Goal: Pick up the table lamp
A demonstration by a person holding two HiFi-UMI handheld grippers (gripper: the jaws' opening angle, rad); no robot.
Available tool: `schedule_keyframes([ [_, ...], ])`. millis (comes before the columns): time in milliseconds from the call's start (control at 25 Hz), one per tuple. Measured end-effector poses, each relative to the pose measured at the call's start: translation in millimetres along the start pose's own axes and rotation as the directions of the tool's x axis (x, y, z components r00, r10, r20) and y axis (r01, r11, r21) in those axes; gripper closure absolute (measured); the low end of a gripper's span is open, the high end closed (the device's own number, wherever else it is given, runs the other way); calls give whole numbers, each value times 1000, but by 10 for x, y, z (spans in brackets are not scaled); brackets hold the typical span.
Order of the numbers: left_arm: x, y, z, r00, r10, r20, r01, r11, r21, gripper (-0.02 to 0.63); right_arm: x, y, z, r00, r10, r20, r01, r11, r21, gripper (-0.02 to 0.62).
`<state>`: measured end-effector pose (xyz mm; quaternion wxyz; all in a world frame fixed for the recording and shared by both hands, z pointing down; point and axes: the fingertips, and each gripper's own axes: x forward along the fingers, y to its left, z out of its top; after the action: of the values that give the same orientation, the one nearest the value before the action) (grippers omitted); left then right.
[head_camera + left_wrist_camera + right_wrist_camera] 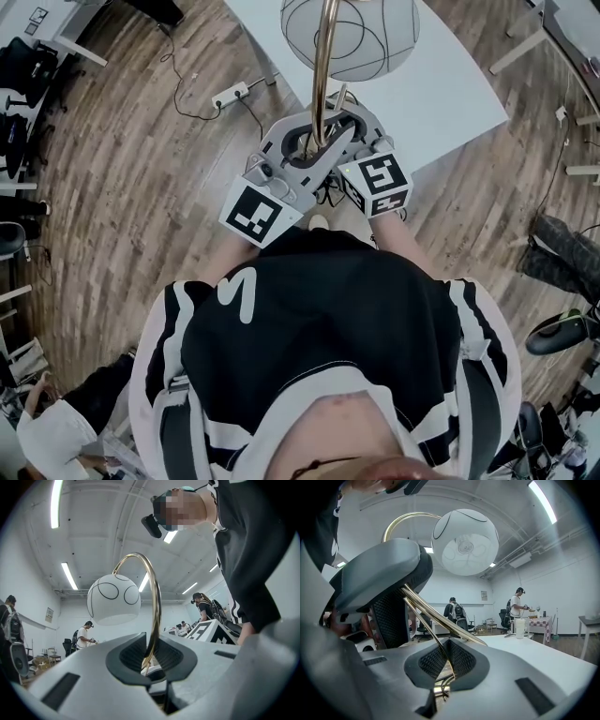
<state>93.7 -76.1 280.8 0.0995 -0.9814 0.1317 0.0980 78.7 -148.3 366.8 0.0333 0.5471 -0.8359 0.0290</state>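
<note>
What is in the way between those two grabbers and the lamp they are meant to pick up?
Nothing visible. The left gripper and the right gripper are each closed directly on the gold stem of the table lamp, side by side below its white globe shade, with nothing between their jaws and the metal.

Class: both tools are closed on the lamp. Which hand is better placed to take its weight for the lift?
Probably left: the left tool clamps the gold stem upright and centred between its pads. The right tool meets the stem at a slant.
</note>
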Motion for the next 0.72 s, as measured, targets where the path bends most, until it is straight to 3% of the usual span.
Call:
schedule_keyframes([
  [360, -164, -125, 47, 1000, -3, 6, 3, 1000, 7, 565, -101, 168, -11, 1000, -7, -2, 7, 1000, -14, 580],
  [720, -751, -458, 240, 1000, -3, -17, 3, 1000, 10, 565, -363, 835, -21, 1000, 0, 0, 0, 1000, 7, 580],
])
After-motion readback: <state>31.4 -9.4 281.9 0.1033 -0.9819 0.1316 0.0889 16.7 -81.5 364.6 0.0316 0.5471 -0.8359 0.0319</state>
